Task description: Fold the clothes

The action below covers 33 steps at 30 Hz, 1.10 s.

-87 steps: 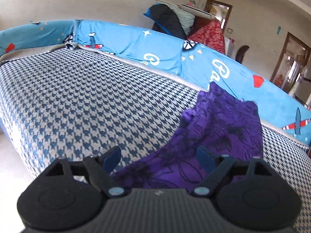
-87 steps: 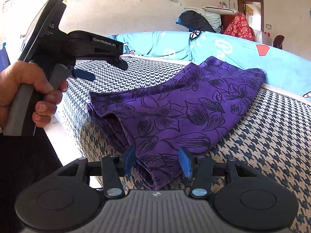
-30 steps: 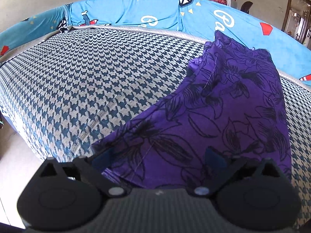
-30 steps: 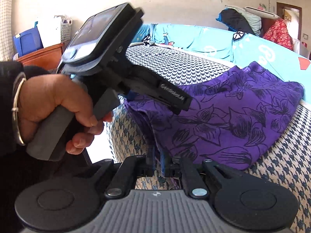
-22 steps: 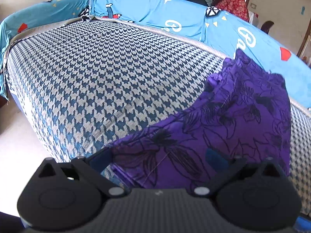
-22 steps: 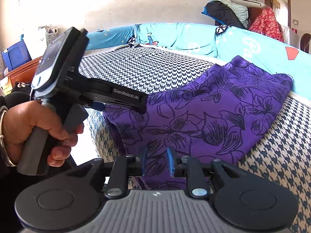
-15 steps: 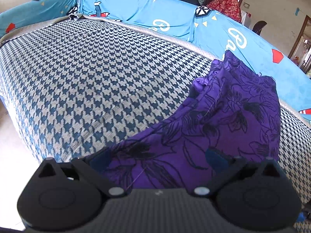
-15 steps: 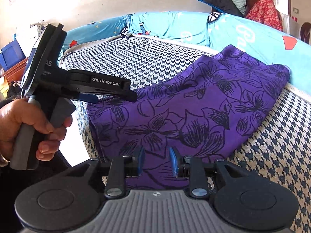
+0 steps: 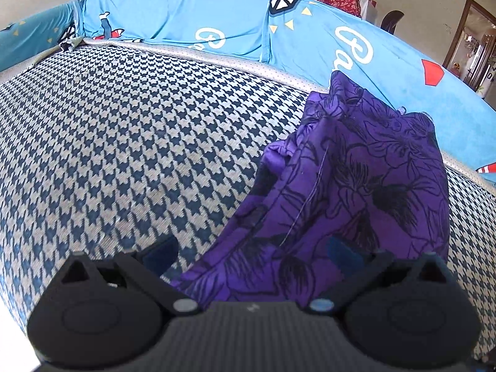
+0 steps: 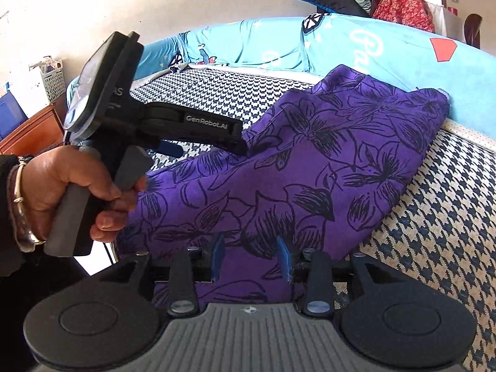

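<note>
Houndstooth mattress (image 9: pixel 130 142) supports purple floral garment (image 10: pixel 310 167): thin, limp, slippery. Grasp near-edge corners. Left gripper (image 9: pixel 251 252) spread wide; right gripper (image 10: pixel 251 255) partly open, both unloaded.

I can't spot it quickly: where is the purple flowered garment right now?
The purple flowered garment lies on the checked bed, its far end against the blue cushions, its near edge between the right tongs.
</note>
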Available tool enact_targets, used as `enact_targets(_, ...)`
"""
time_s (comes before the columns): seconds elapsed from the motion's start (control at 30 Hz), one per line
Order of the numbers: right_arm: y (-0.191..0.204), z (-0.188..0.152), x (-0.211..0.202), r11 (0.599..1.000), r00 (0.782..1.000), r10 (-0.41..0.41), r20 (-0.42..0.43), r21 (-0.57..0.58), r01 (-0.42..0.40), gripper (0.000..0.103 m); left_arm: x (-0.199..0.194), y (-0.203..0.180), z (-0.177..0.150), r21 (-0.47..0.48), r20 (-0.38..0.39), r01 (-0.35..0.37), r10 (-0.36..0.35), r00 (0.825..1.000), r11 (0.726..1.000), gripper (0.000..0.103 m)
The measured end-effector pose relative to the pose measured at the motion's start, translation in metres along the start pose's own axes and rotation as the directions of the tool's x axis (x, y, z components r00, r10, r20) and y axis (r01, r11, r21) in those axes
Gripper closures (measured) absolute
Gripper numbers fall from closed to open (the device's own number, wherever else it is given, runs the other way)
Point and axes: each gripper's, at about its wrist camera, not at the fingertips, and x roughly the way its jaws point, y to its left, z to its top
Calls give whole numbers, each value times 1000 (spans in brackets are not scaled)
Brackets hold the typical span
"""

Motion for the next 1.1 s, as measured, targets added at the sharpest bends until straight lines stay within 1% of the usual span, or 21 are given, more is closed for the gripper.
enact_targets(0.13, -1, 2, 4, 1000, 1000, -14, -1, -3, 14, 66, 16, -6, 13, 29, -7, 19, -19, 1000, 999, 0)
enact_targets(0.3, -7, 3, 8, 1000, 1000, -26, -12, 16, 26, 66, 37, -4, 24, 21, -40, 26, -25, 999, 999, 0)
enact_targets(0.5, -17, 7, 12, 998, 999, -44, -16, 44, 44, 66, 60, 1, 31, 81, -48, -46, 50, 998, 996, 0)
enact_targets(0.6, -22, 9, 14, 997, 999, -51, -18, 57, 52, 66, 67, 9, 36, 65, -45, -78, 81, 996, 995, 0)
enact_targets(0.9, -31, 10, 23, 995, 996, -64, -55, 77, 68, 66, 80, 15, 43, 39, -15, -117, 118, 993, 992, 0)
enact_targets(1.03, -30, 8, 28, 995, 995, -70, -76, 69, 75, 66, 83, 12, 42, 43, 2, -138, 138, 990, 990, 0)
enact_targets(1.1, -28, 6, 30, 995, 994, -74, -82, 53, 79, 64, 84, 12, 42, 39, 6, -143, 143, 990, 989, 0)
